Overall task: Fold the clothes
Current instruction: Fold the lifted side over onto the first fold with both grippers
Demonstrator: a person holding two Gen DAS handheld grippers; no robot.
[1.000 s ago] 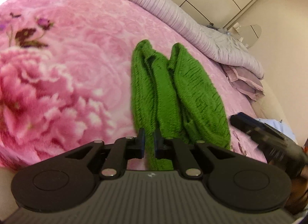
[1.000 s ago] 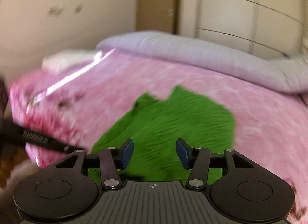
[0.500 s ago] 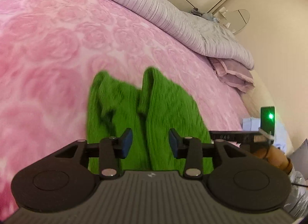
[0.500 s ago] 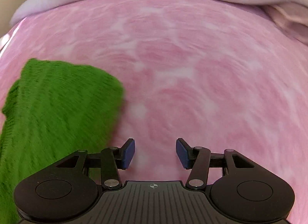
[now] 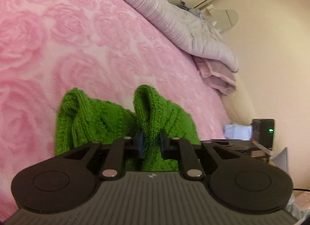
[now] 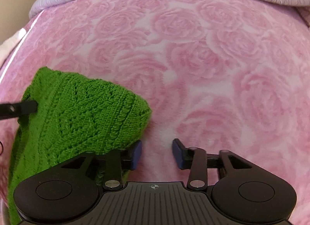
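No readable writing or label anywhere here. The sweater (image 5: 108,120) is bright green, chunky cable knit, bunched into two humps low in the middle of the left wrist view, lying on the bed's pink rose blanket (image 5: 81,37). The left hand-held gripper (image 5: 151,143) is closing right now, and a raised fold of the green knit sits between its blue pads, which are pinching it. In the right wrist view the sweater (image 6: 81,116) fills the lower left of the frame, its rounded edge reaching toward the centre. The right hand-held gripper (image 6: 157,154) is closing too, but nothing lies between its jaws, only pink blanket (image 6: 213,60) below; the left pad sits just beside the knit's edge. A grey ribbed quilt (image 5: 166,12) runs along the upper right of the left view. A dark box with a green light (image 5: 263,131) sits at the right edge.
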